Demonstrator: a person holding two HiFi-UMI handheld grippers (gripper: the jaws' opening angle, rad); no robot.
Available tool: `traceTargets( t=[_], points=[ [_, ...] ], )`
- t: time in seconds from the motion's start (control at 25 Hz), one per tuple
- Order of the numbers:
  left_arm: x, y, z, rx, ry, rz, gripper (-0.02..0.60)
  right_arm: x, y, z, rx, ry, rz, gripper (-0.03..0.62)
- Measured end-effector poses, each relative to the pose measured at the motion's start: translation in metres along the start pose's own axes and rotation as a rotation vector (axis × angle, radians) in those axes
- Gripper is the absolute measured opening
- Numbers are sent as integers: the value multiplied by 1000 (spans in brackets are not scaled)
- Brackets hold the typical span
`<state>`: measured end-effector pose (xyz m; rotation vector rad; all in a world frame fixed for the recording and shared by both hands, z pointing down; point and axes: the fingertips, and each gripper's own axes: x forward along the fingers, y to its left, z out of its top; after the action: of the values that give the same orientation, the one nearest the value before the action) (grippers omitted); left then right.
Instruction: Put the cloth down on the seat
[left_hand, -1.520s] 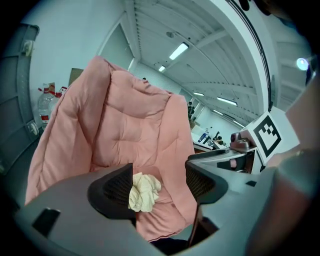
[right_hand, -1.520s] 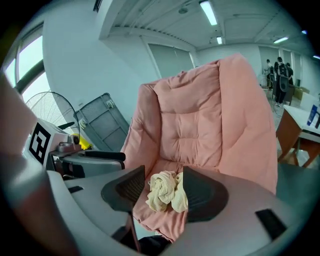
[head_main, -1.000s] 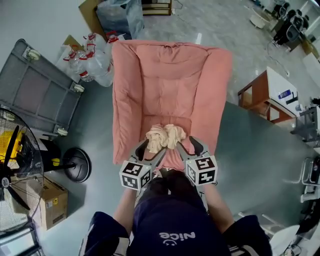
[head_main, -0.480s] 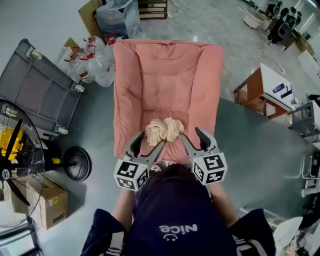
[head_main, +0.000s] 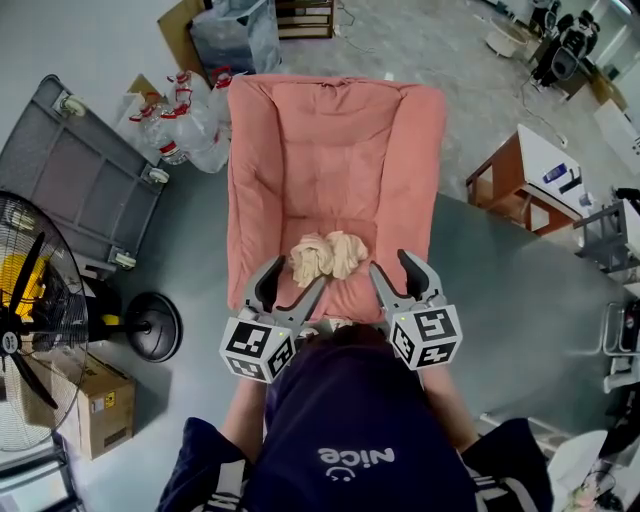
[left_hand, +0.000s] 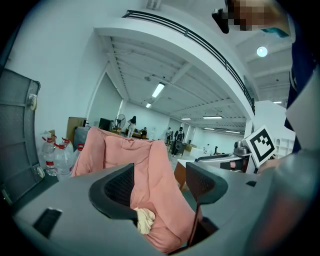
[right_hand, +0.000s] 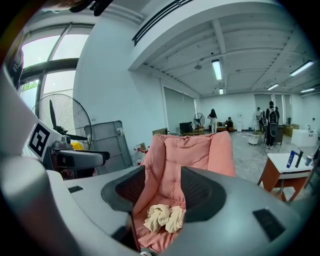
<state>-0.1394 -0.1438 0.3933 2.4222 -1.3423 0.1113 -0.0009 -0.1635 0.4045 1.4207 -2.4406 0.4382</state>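
Nearest, the person's dark cap (head_main: 350, 420) fills the bottom of the head view, with both arms reaching forward on either side of it.

Left gripper (head_main: 290, 285): jaws spread wide. Its own view (left_hand: 160, 185) shows nothing between the pads, only the pink upholstery beyond them.

Right gripper (head_main: 398, 272): jaws likewise spread, nothing gripped. Its own view (right_hand: 162, 190) looks through the gap to the chair.

The two grippers are held side by side at the front edge of the seat, their marker cubes just ahead of the cap.

Cloth (head_main: 327, 255): a cream, bunched bundle in two lumps, lying on the front part of the seat cushion, just beyond the jaw tips and between the two grippers. The right gripper view shows it (right_hand: 165, 217) resting free on the cushion. The left gripper view shows only an edge of it (left_hand: 146, 220) past the left jaw.

Armchair (head_main: 330, 150): pink, padded, with high arms and back, standing on a grey floor.

To the left stand a pedestal fan (head_main: 25, 330), a cardboard box (head_main: 95, 405), a grey platform trolley (head_main: 80, 180) and a cluster of large water bottles (head_main: 185, 115). To the right is a wooden side table (head_main: 530, 185).
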Motion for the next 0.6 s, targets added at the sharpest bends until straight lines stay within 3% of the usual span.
traceTargets(
  t=[0.32, 0.4, 0.52, 0.6],
  points=[
    [5, -6, 3, 19, 2, -4, 332, -2, -3, 1, -13, -9, 14, 215],
    [5, -7, 5, 24, -7, 2, 294, -1, -5, 2, -2, -13, 20, 215],
    [5, -1, 10, 35, -38, 52, 188, -3, -7, 4, 15, -24, 15, 202],
    [5, 4, 13, 29, -57, 87, 126, -5, -12, 7, 5, -36, -9, 111]
  ],
)
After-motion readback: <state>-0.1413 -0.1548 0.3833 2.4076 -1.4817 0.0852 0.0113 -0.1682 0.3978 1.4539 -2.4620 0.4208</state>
